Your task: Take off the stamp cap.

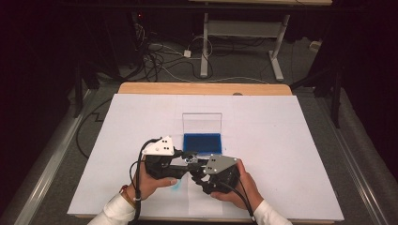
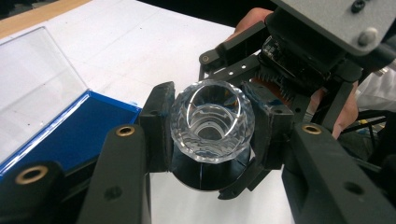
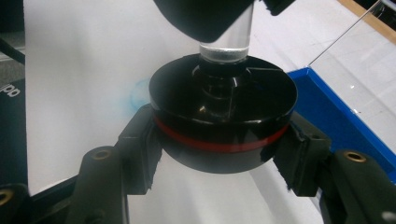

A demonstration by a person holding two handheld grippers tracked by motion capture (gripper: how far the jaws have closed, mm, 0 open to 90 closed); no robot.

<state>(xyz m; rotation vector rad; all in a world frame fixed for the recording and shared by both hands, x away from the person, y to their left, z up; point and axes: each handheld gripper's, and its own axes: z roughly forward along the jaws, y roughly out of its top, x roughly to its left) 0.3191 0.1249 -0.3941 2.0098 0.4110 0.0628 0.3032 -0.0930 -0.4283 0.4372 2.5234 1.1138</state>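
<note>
A: Main thing? Clear faceted glass piece point(image 2: 212, 122), open-topped, like a small crystal cup on a stem. It sits in a round black base with a red band point(image 3: 223, 122), mid-air just above the worktop point(image 1: 281, 140), near the front edge.

B: Grippers?

A: Left gripper point(image 2: 212, 126) is clamped across the glass, one jaw on each side. Right gripper point(image 3: 223, 140) is clamped on the black base at the red band. They meet nose to nose in the high view.

B: Handling?

A: My guess: glass is rigid, slick, chip-prone, likely light. Hold it at the faceted waist, moderate squeeze. The base looks like stiff plastic, so grip the rim.

B: Surroundings?

A: Blue case point(image 1: 202, 143) with its clear lid point(image 1: 202, 123) standing open, just beyond the grippers. Faint blue smudge point(image 3: 138, 93) on the white sheet below. Nothing blocks the way to the case; the upright lid is the one thing to avoid.
</note>
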